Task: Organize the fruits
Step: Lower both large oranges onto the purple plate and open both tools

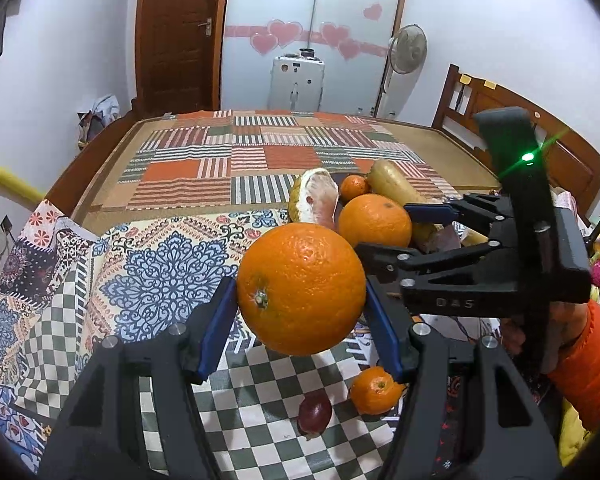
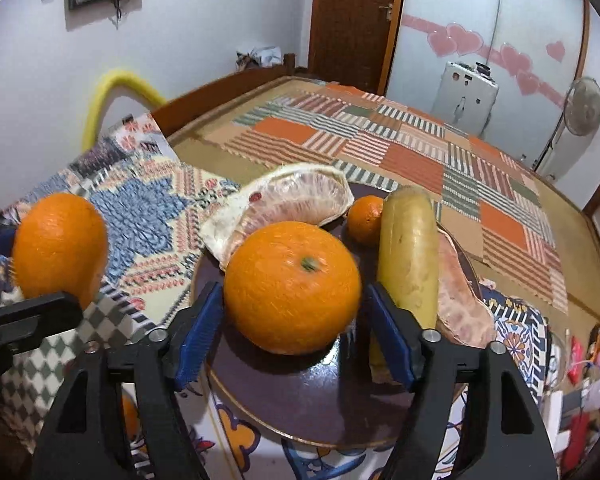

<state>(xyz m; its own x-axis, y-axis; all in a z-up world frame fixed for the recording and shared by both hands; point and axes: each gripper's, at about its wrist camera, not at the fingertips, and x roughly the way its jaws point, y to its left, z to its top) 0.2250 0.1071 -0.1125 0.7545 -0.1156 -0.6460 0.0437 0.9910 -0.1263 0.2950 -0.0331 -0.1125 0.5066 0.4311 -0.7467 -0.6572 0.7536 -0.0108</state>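
My left gripper [image 1: 300, 304] is shut on a large orange [image 1: 301, 288] and holds it above the patterned cloth; the same orange shows at the left of the right wrist view [image 2: 60, 246]. My right gripper [image 2: 294, 312] is open around a second large orange [image 2: 292, 286] that rests on a dark plate [image 2: 300, 404]; its blue pads [image 2: 199, 332] stand a little off the fruit. The plate also holds a pomelo piece [image 2: 288, 202], a small mandarin [image 2: 366, 218], a yellow banana [image 2: 410, 258] and another pomelo piece [image 2: 460, 304].
A small mandarin [image 1: 374, 390] and a dark red fruit [image 1: 315, 412] lie on the checked cloth below the left gripper. The cloth-covered table stands by a bed with a patchwork cover [image 1: 260, 156]. The right gripper body [image 1: 496, 264] is close on the left gripper's right.
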